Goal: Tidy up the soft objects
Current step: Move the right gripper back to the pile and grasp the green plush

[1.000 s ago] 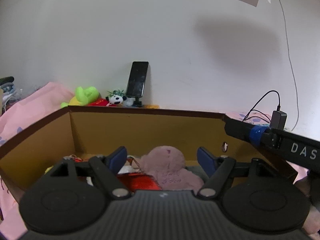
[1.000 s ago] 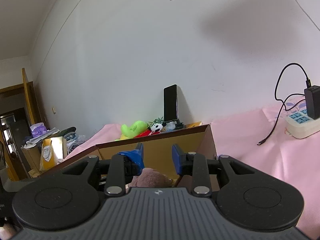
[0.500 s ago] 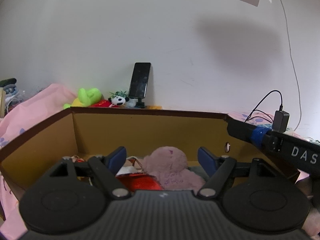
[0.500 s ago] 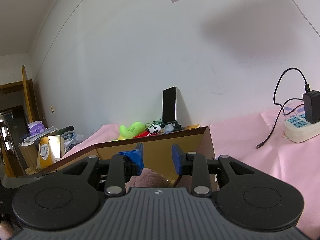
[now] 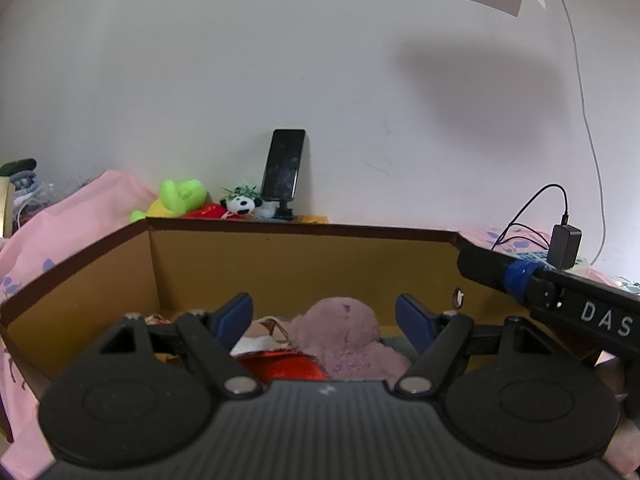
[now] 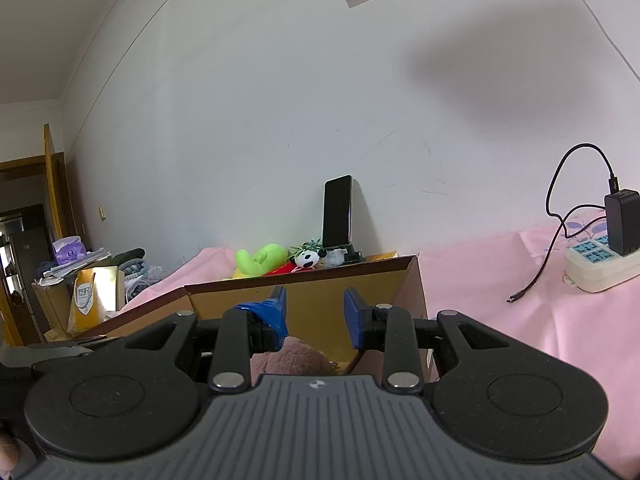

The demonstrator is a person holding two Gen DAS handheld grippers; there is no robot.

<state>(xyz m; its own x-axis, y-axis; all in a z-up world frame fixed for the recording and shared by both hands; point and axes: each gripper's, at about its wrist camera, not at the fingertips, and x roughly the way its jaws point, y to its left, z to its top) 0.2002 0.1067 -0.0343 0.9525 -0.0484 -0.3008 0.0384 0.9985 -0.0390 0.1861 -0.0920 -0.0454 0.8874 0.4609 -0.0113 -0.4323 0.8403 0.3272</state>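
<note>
A brown cardboard box (image 5: 280,264) stands on the pink bedsheet. Inside it lie a mauve plush toy (image 5: 344,332) and a red item (image 5: 280,366). My left gripper (image 5: 324,316) is open and empty, just above the box's near side, with the mauve plush below its fingers. My right gripper (image 6: 314,308) is open and empty over the box (image 6: 304,304), the mauve plush (image 6: 296,360) below it. A green plush (image 5: 182,196) and a small panda plush (image 5: 242,205) lie behind the box; both show in the right wrist view, green plush (image 6: 260,258), panda (image 6: 307,258).
A black phone (image 5: 283,170) leans on a stand against the white wall behind the box. A power strip (image 6: 596,264) with a black charger and cable lies on the pink sheet at the right. Bags and clutter (image 6: 84,280) stand at the far left.
Both grippers have risen and drawn back slightly from the box; both stay open and empty. The toys in the box have not moved.
</note>
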